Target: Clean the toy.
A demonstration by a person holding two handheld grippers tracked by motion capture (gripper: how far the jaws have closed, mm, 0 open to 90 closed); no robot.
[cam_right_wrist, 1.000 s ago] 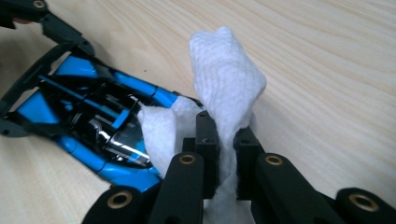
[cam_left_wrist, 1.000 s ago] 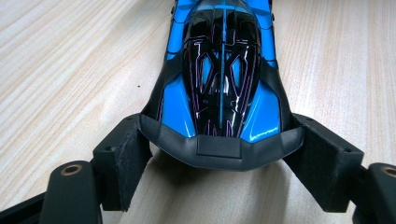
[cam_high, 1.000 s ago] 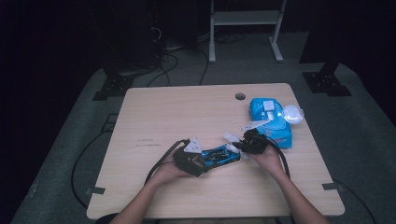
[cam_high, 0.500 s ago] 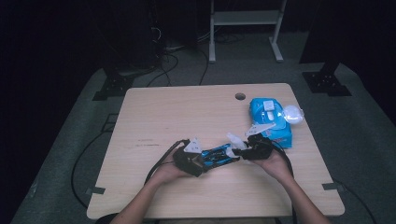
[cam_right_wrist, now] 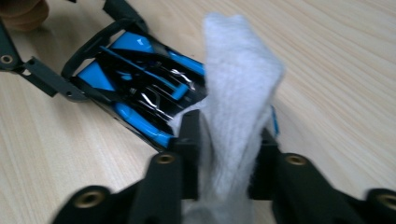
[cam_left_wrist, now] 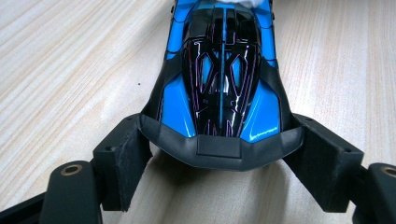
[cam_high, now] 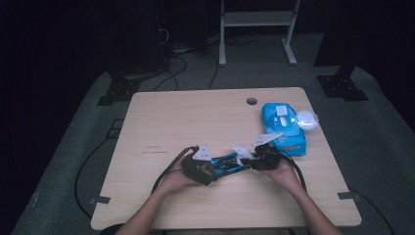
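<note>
Since the earlier frame, the right gripper (cam_high: 254,159) had been brought down and leftward, away from the blue wipes pack (cam_high: 284,128), so that it met the end of the toy car (cam_high: 226,163) on the tabletop. From the high view, the car was seen lying near the middle of the front edge of the tabletop, spanned between the left gripper (cam_high: 211,168) and the right gripper. The wipes pack lay near the right edge of the tabletop, with a round clear lid (cam_high: 307,119) beside it toward that edge, and a cable hole (cam_high: 251,101) was seen close to the far edge.

From the left gripper view, the jaws of the left gripper (cam_left_wrist: 219,149) were seen pressed against both sides of the blue-and-black toy car (cam_left_wrist: 220,79) at its dark bumper, the car resting on the wooden tabletop (cam_left_wrist: 70,70).

From the right gripper view, the right gripper (cam_right_wrist: 227,154) was seen clamped on a white wipe (cam_right_wrist: 236,107), which stood up between its jaws and touched the near end of the toy car (cam_right_wrist: 140,84). The left gripper (cam_right_wrist: 51,77) was seen holding the car's far end.
</note>
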